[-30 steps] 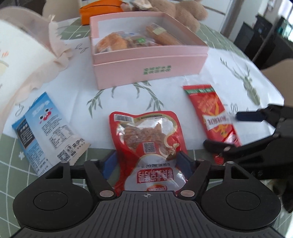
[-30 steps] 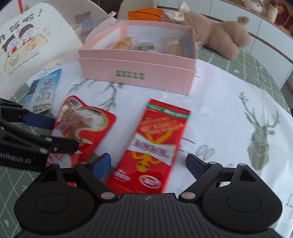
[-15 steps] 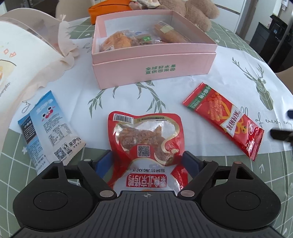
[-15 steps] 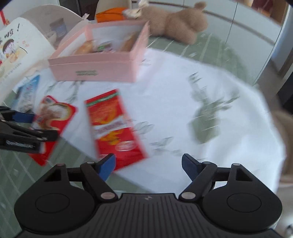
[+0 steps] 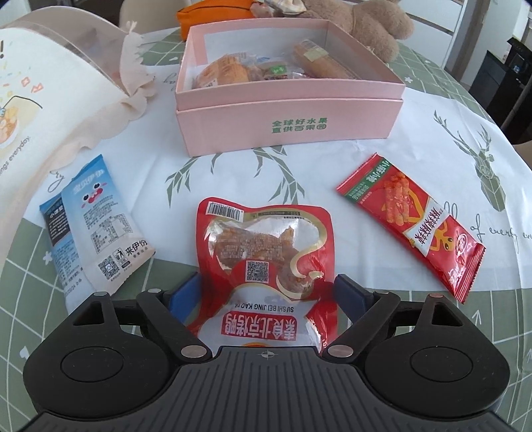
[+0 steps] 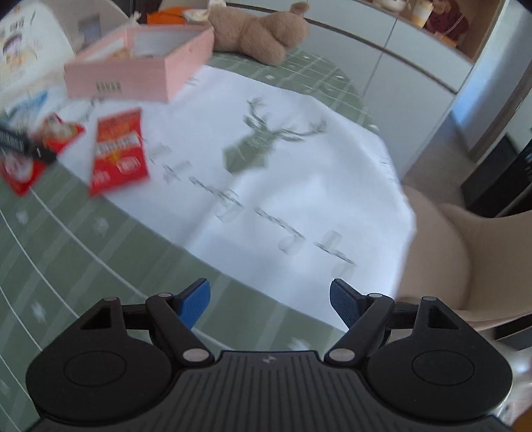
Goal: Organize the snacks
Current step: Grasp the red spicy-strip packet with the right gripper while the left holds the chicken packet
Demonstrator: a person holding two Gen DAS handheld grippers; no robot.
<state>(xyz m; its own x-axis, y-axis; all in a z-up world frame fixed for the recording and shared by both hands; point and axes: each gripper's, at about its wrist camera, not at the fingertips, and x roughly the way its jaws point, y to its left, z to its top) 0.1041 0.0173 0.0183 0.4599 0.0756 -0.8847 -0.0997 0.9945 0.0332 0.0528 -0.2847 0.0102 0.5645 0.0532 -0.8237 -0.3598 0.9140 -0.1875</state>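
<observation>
**Left claw lined up on the duck pouch, box waiting behind**

Far left on the table lies a blue packet (image 5: 93,232), flat and untouched, with a domed cover (image 5: 50,99) behind it. Just right of that sits the left gripper (image 5: 266,292), its blue fingers (image 5: 184,294) spread wide on either side of the red pouch (image 5: 266,256). The pouch lies flat between them, its lower end under the claw's nose. The fingers look close to its edges, but I cannot tell whether they touch; nothing is pinched yet.

Straight behind stands the pink box (image 5: 289,96), open, with a few wrapped snacks already in its far half and room at the front. To the right lies a long red packet (image 5: 412,222), slanted, well apart from the pouch. A teddy bear (image 5: 365,23) slumps past the box.

Further right, the right gripper (image 6: 269,299) hangs over the green tablecloth (image 6: 83,249) near the table's edge, claw wide open and empty, with the snacks away to its left and the view blurred.

By my reading, the step in hand is picking up the pouch. Next, the left fingers need to close on its sides firmly enough to buckle the film without it slipping, then lift and carry forward over the box's near wall. Such a thin, slick pouch could slide out.
</observation>
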